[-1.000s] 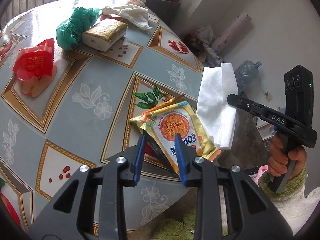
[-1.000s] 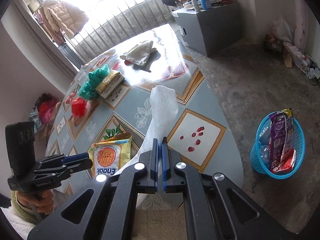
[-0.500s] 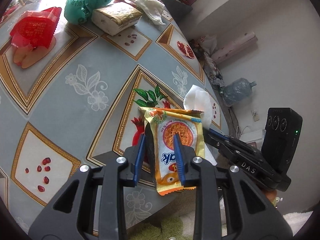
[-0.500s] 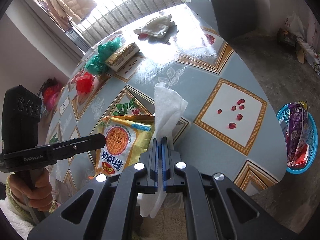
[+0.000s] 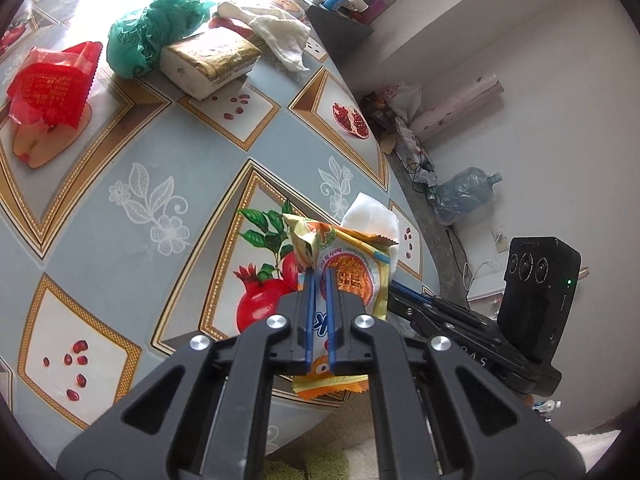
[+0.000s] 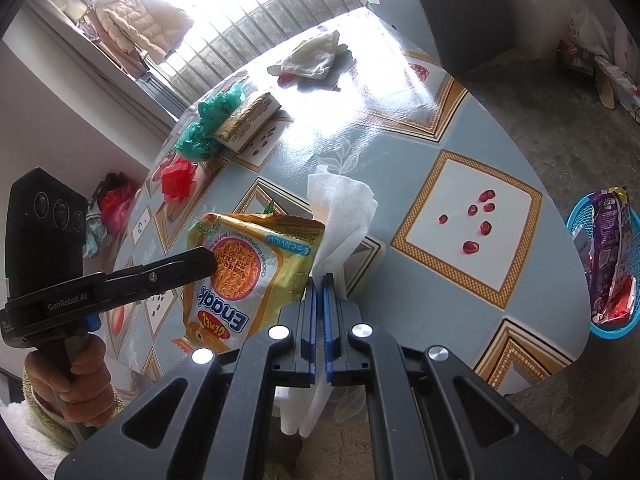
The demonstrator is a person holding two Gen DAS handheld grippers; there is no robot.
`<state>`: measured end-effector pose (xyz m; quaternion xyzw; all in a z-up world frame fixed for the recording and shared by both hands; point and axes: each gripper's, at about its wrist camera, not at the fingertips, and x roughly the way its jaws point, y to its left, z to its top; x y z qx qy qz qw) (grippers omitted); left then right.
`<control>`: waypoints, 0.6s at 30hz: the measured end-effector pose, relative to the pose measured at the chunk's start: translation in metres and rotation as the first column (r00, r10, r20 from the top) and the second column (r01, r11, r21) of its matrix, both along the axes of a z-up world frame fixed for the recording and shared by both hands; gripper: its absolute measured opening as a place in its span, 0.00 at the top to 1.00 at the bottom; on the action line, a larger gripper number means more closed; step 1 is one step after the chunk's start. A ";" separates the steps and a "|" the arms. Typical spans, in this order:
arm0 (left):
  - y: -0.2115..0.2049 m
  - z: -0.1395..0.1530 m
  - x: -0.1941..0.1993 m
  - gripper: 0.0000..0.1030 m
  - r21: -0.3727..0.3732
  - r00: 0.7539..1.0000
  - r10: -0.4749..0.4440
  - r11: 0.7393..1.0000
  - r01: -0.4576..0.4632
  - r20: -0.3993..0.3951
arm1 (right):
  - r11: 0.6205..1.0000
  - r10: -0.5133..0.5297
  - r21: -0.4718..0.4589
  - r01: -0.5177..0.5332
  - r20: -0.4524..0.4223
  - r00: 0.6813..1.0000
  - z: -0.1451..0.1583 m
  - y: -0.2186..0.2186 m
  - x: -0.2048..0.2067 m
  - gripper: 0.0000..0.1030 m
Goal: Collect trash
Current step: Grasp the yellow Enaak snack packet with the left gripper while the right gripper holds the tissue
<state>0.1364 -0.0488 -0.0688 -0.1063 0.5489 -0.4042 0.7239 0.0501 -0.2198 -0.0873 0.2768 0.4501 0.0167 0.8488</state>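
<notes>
The noodle packet point(image 5: 352, 280) is pinched upright by the left gripper point(image 5: 319, 276), the tissue point(image 6: 340, 216) likewise by the right gripper point(image 6: 321, 280), above the tabletop point(image 6: 420, 128).

The patterned table point(image 5: 120, 208) carries a red wrapper point(image 5: 52, 84), green bag point(image 5: 156, 32), tissue pack point(image 5: 208, 60) and cloth point(image 5: 280, 36).

right tongs point(image 6: 320, 280) pinch white tissue point(image 6: 340, 208) beside noodle packet point(image 6: 248, 264).

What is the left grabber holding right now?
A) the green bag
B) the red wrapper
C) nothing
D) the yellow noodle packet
D: the left gripper is clamped on the yellow noodle packet, lifted near the table edge, while the red wrapper and green bag lie on the table.
</notes>
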 end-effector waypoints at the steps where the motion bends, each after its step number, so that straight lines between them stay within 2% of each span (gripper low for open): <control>1: 0.000 0.001 0.000 1.00 -0.001 1.000 -0.003 1.000 0.003 0.003 | 1.000 0.000 0.005 0.000 0.001 1.000 0.000 0.000 0.000 0.97; 8: -0.005 0.014 0.000 1.00 -0.013 0.999 -0.023 1.000 0.024 0.045 | 0.999 -0.016 0.043 0.016 0.015 1.000 0.000 -0.008 -0.002 0.97; 18: 0.005 0.042 -0.001 1.00 -0.049 0.994 -0.010 0.999 0.015 0.104 | 0.992 -0.113 0.065 0.109 0.059 0.992 0.014 -0.039 -0.017 0.97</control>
